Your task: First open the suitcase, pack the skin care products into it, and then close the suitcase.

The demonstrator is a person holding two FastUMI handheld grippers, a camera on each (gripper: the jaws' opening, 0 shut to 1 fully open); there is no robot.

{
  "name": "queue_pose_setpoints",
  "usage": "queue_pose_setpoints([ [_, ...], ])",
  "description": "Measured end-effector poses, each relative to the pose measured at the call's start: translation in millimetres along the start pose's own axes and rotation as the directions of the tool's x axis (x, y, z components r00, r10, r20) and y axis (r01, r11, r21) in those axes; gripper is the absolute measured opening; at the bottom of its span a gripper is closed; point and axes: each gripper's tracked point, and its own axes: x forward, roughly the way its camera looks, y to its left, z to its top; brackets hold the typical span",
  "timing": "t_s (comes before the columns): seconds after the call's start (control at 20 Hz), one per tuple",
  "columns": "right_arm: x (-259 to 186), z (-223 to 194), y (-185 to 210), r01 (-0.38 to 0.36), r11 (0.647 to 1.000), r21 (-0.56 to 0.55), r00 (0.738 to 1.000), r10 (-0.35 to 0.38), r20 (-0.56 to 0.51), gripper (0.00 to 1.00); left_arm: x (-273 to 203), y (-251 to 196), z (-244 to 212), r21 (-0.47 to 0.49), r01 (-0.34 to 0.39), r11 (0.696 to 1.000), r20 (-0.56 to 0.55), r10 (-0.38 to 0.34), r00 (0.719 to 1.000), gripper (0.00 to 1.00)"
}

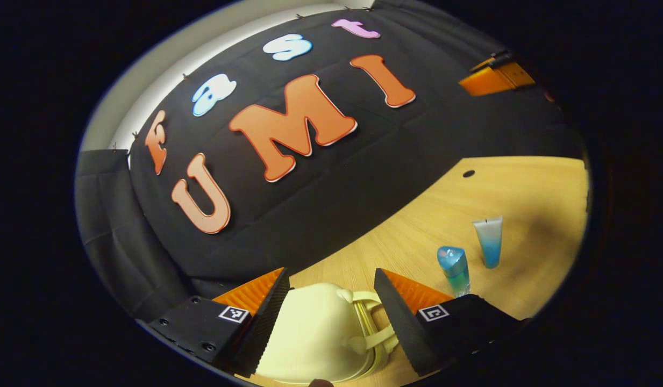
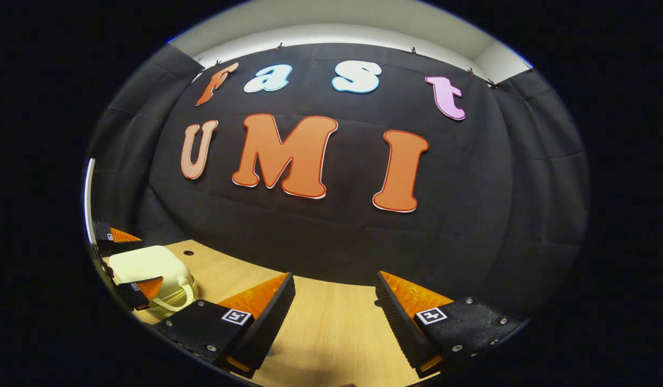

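**Left tongs straddle the shut case**

The small cream suitcase (image 1: 315,333) sits closed on the table (image 1: 525,188), right between the wide-open left gripper (image 1: 331,317), handle toward its right finger. Nothing's gripped yet. Right gripper (image 2: 334,322) hangs open and empty, farther off. Two blue tubes (image 1: 454,269) wait nearby.

The near part of the suitcase (image 1: 315,336) is cut off at 6 o'clock in the left gripper view, and its flanks are covered by the left gripper (image 1: 331,301). The foot of a blue bottle (image 1: 455,269) is hidden behind a finger at 4 o'clock. Whether the suitcase is touched cannot be told.
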Motion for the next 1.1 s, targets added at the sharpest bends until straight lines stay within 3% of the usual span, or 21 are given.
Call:
queue_pose_setpoints([
  [0.3,9.6,-2.3,-21.6,0.066,0.997,-0.028,0.997,-0.067,-0.025,0.95,6.6,-29.6,-44.0,0.132,0.108,0.985,-0.058,-0.101,0.993,0.98],
  [0.6,10.1,-9.5,-36.3,0.101,0.994,-0.044,0.994,-0.103,-0.037,0.95,4.8,-44.2,-79.6,0.225,0.164,0.96,-0.129,-0.137,0.982,0.97],
  [0.95,9.2,-12.1,-33.7,0.089,0.995,-0.049,0.995,-0.09,-0.033,0.96,8.1,-49.8,-105.1,0.302,0.161,0.94,-0.203,-0.101,0.974,0.97],
  [1.1,8.1,-10.0,-32.2,0.081,0.996,-0.041,0.996,-0.082,-0.027,0.96,16.0,-57.1,-106.2,0.364,0.158,0.918,-0.203,-0.087,0.975,0.88],
])
